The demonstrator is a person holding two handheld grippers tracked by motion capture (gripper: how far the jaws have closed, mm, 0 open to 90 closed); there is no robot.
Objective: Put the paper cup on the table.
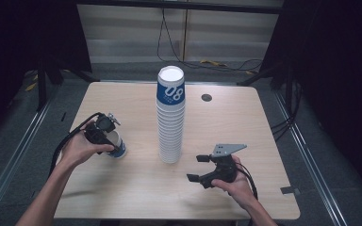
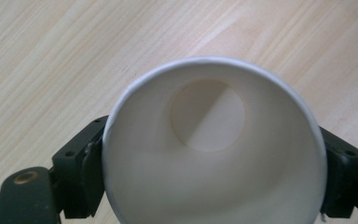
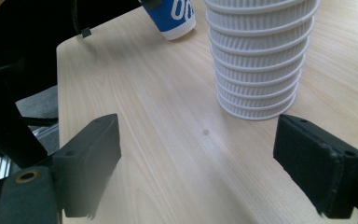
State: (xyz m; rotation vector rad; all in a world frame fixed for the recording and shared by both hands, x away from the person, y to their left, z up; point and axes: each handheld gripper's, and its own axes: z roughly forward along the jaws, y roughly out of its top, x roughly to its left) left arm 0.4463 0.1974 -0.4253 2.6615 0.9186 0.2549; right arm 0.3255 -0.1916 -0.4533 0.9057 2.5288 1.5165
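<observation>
A tall stack of upside-down white ribbed paper cups (image 1: 171,123), its top cup banded blue, stands at the table's middle. My left gripper (image 1: 109,140) is shut on a single blue-and-white paper cup (image 1: 119,148) left of the stack, held tilted low over the table. In the left gripper view the cup's white inside (image 2: 205,158) faces me, pinched between both fingers (image 2: 79,161). My right gripper (image 1: 195,168) stands open right of the stack's foot, with nothing between its fingers. Its view shows the stack's base (image 3: 261,70) ahead and the held cup (image 3: 175,16) farther off.
The light wooden table (image 1: 136,188) carries a dark round grommet (image 1: 206,97) behind the stack and a bit of grey tape (image 1: 287,190) at its front right edge. Cables lie on the floor beyond the table's far edge.
</observation>
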